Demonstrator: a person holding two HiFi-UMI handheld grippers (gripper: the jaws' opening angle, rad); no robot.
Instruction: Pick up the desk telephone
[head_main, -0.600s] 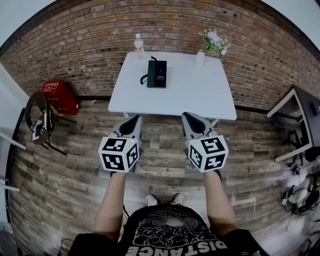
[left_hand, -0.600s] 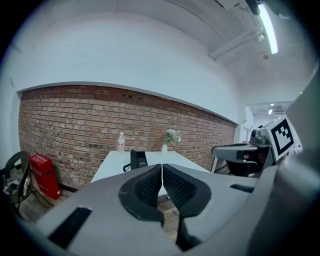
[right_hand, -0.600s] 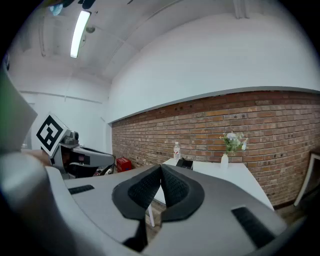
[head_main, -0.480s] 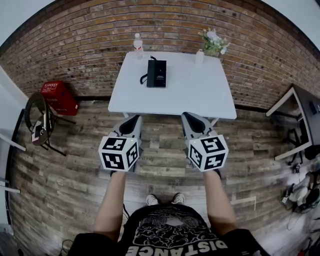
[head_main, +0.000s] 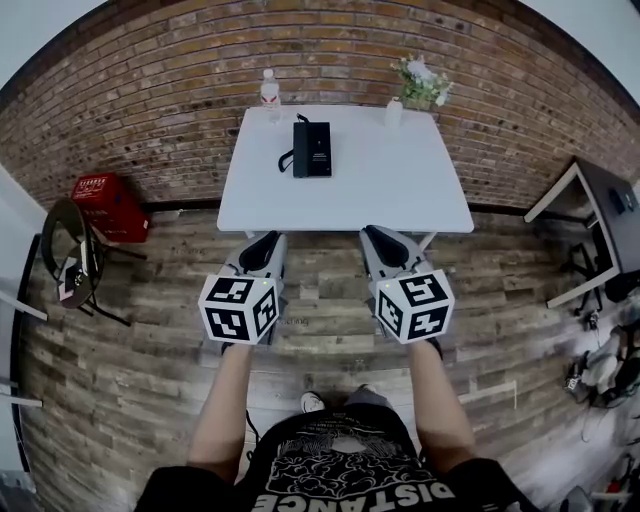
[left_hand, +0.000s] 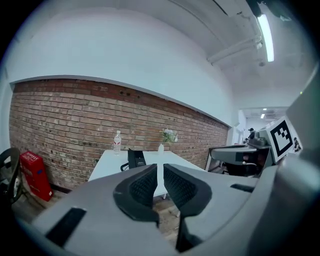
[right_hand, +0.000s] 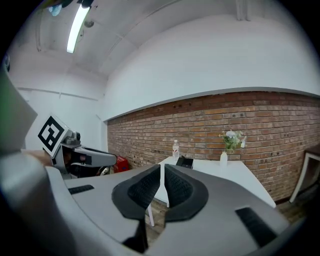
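My left gripper (head_main: 268, 240) and right gripper (head_main: 374, 237) hang closed and empty, short of the white rectangular table (head_main: 380, 190).
The black desk telephone (head_main: 312, 149) lies far back on it; the small white vase (head_main: 394, 112) holds flowers (head_main: 420, 80), and I can't read the clear plastic bottle's (head_main: 268, 92) fill.

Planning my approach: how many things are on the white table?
3: a bottle at the far left corner, the phone right of it and nearer, a vase at the far right. None seems hidden.

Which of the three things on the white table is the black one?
The desk telephone: it is black and lies flat, with a cord at its left. The water bottle is clear and the vase of flowers is white, and both stand upright.
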